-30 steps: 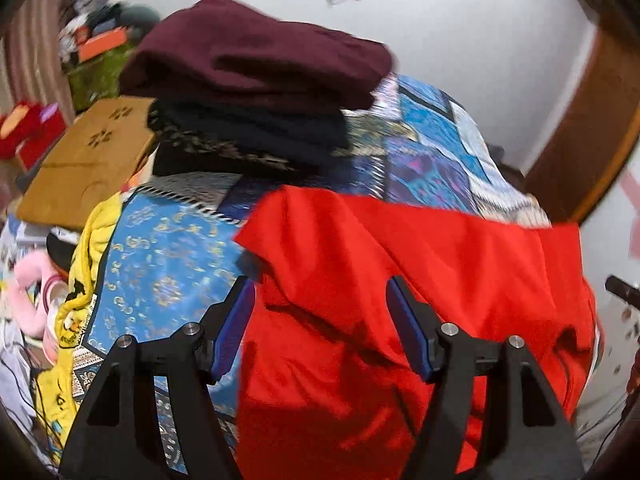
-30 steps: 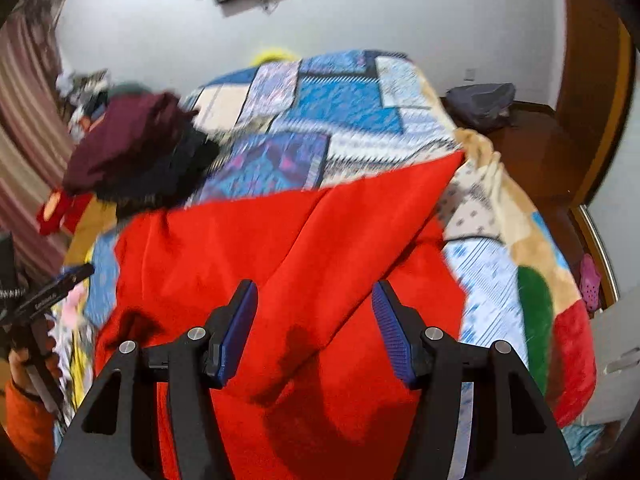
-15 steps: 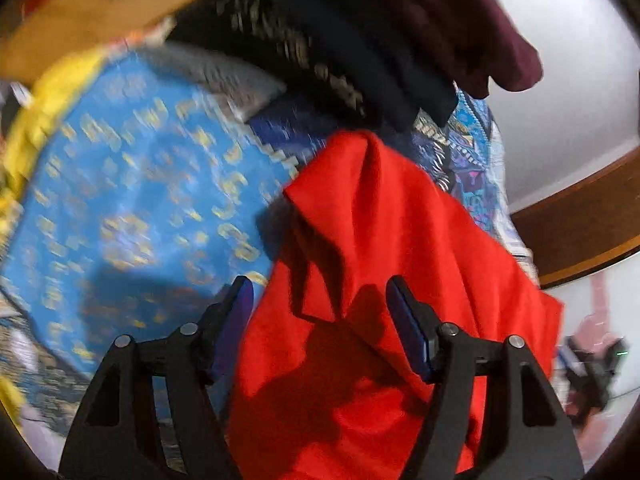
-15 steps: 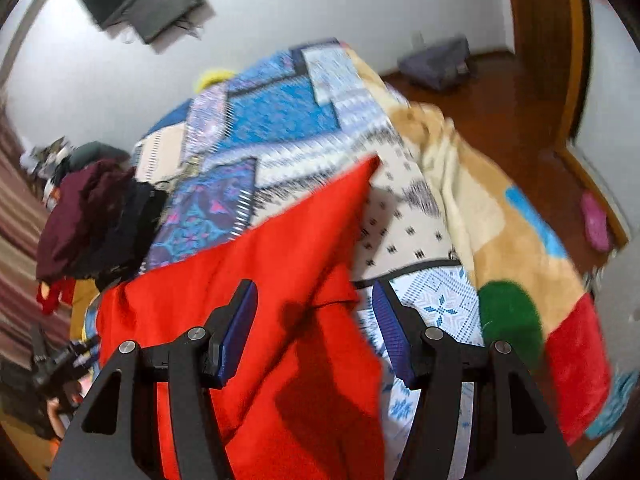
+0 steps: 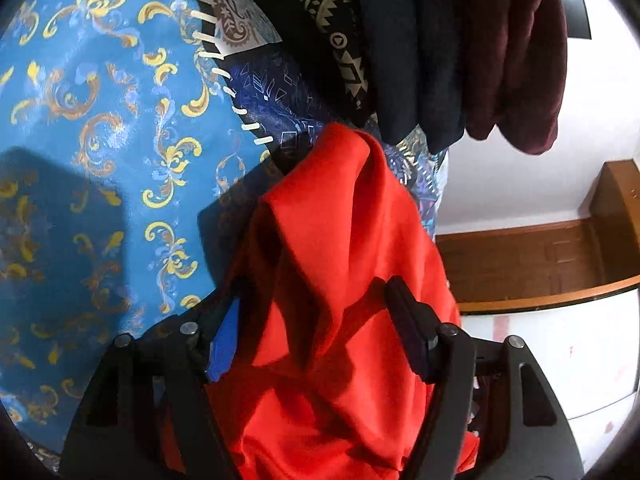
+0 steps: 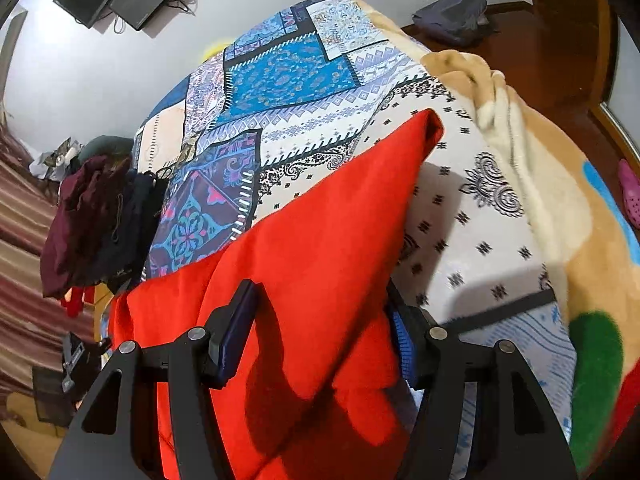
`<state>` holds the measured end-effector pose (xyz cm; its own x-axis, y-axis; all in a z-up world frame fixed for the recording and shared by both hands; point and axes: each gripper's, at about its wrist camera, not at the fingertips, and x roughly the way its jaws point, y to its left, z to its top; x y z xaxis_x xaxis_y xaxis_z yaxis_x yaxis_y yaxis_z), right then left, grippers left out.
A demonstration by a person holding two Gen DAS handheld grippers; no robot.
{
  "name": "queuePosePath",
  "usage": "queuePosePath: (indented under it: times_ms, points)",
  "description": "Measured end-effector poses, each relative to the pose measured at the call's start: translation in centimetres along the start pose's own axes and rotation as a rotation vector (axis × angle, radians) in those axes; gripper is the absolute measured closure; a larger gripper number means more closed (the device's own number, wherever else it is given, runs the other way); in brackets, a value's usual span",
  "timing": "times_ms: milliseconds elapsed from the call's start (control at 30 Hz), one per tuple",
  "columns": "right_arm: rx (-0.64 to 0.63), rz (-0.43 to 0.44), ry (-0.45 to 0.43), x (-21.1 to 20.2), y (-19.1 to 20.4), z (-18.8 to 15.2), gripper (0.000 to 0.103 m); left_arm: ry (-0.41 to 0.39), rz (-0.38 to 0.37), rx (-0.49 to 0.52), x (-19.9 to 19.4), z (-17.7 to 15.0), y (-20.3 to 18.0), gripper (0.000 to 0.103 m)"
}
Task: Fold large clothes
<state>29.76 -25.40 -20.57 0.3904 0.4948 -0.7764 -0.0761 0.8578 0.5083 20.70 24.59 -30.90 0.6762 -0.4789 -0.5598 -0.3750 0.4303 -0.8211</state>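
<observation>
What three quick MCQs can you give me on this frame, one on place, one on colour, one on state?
1. Where is the stack of dark clothes relative to the red garment in the right wrist view?
A. To its left
B. On top of it
C. Under it

2. What colour is the top piece of that stack?
A. Yellow
B. Maroon
C. White

3. How does the red garment lie on the patchwork bedspread?
A. Rolled into a tube
B. Partly folded, with creases and a raised corner
C. Hanging on a hanger

Key: 1 A, the stack sits at the left edge of the bed, apart from the red cloth. 2 B, the maroon top piece shows in both views. 3 B, the cloth runs between the left tongs and between the right tongs, bunched in folds, with one corner pointing up the bed.
</observation>
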Motion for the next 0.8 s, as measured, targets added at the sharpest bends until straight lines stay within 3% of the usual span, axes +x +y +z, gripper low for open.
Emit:
queuePosePath:
  times_ms: [67,200,267,433,633,800]
  points:
    - [0.024,0.008,0.001,0.0,-0.3,0.1,0.047,-0.006,0.033,0.027,-0.2,-0.5,-0.1,0.052]
    - [0.040,0.040,-0.003,-0.6,-0.7,-0.1,0.079,-0.004,0.101,0.110,-0.9,-2.0,-0.8,0.086]
    - [0.073,0.058,-0.016,-1.2,-1.0,-0.2,0.084,-0.008,0.139,0.154,-1.5,-2.5,-1.9,0.094]
    - [0.035,0.060,-0.054,-2.4,1.0,0.4,0.091,-0.084,0.223,0.302,-4.3,-3.0,-6.8,0.096]
    - [-0.116,0.120,-0.123,-5.3,6.3,2.2,0.092,-0.154,0.195,0.389,-7.4,-1.1,-12.0,0.097]
    - [-0.251,0.107,-0.206,-7.1,10.6,3.6,0.093,-0.226,0.178,0.447,-8.8,0.9,-15.6,0.097]
